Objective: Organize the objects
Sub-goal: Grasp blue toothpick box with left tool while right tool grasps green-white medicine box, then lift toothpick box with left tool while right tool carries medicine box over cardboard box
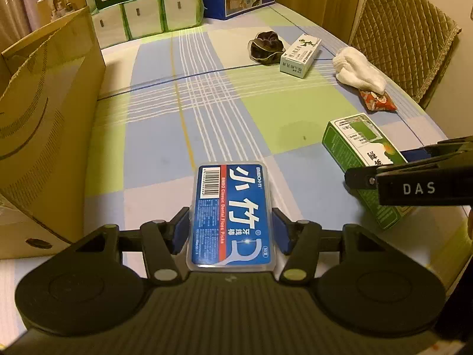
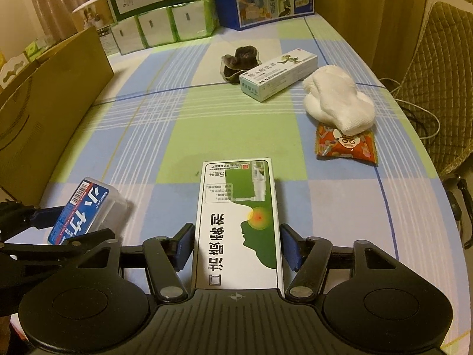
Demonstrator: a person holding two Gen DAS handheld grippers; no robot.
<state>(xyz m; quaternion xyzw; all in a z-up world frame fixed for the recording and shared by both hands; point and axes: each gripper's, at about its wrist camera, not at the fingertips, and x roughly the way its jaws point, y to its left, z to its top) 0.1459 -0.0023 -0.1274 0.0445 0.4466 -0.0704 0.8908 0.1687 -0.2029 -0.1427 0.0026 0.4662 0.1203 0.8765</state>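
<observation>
Left wrist view is showing the left gripper (image 1: 230, 230) pinching the dental floss pick box (image 1: 232, 216) at lower centre while the right gripper (image 2: 236, 245) is pinching the green throat spray carton (image 2: 238, 224); both seem mid-carry, probably needing placement in the cardboard box (image 1: 44, 136) at left.

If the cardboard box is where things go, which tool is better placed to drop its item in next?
Left, probably. The left tool grips the floss case, and the cardboard box stands right beside it on that side. The right tool, around the green carton, would have to cross over the left one.
</observation>
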